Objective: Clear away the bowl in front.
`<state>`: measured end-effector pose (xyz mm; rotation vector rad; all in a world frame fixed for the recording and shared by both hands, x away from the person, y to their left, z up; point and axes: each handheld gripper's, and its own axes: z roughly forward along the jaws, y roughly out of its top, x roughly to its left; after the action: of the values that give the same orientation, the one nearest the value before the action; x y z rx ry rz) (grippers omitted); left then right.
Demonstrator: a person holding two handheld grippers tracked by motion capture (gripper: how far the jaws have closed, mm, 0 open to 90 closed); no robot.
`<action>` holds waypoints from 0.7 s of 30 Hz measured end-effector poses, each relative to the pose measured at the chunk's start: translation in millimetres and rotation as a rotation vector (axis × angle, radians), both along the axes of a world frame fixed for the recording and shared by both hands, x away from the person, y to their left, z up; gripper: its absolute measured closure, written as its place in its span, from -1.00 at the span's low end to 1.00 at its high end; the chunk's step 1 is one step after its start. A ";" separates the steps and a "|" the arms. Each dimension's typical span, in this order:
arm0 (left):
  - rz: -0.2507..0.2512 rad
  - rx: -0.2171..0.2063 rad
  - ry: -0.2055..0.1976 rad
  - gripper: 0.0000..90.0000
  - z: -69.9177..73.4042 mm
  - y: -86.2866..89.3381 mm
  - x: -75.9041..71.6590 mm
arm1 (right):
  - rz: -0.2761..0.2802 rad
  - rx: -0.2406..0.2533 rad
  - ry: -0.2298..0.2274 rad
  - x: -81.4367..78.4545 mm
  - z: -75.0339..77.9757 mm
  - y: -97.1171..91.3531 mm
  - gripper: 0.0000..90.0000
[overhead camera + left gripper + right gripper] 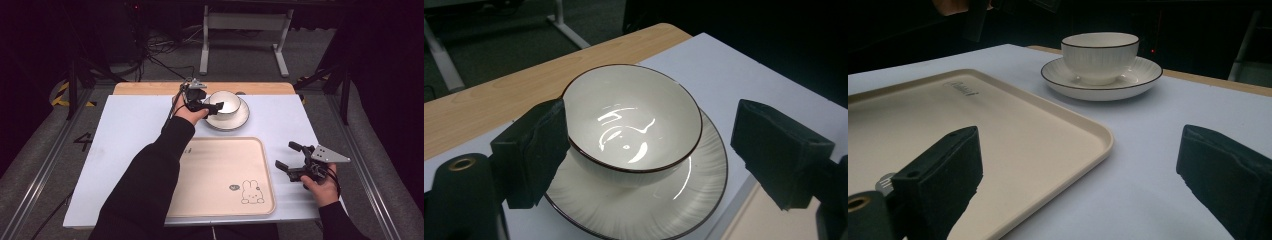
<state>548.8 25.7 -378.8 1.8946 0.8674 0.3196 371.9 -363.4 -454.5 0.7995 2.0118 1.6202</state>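
A white bowl [226, 101] with a dark rim stands on a matching saucer plate [239, 120] at the far middle of the table. My left gripper [211, 103] is at the bowl's left side, open. In the left gripper view the bowl [634, 120] sits between the jaws of this gripper [649, 120]: the left pad [536, 150] is at the rim and the right pad stands apart from it. My right gripper [287, 156] rests open and empty near the table's right edge, beside a beige tray [220, 165]. The right gripper view has its jaws [1080, 150] wide over the tray's corner [998, 125].
The tray is bare apart from a printed bunny [252, 192] at its near right corner. A white mat [130, 130] covers the table, with a wooden strip [150, 88] along the far edge. Beyond the table stand a metal frame [245, 30] and floor cables.
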 end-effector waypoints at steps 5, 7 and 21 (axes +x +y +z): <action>0.018 0.010 0.009 -0.65 -2.2 -4.3 8.3 | 0.000 -0.001 -0.001 -0.1 0.0 0.1 -0.89; 0.023 0.012 0.012 -0.64 -3.2 -5.1 9.8 | 0.000 -0.002 -0.002 -0.1 0.0 0.1 -0.89; 0.085 0.029 0.075 -0.49 -26.8 -11.5 34.3 | 0.001 0.005 -0.005 -0.3 -0.1 -0.6 -0.89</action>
<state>583.1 14.3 -405.6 1.9100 1.0008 0.3157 371.5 -364.0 -454.6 0.7950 2.0055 1.6272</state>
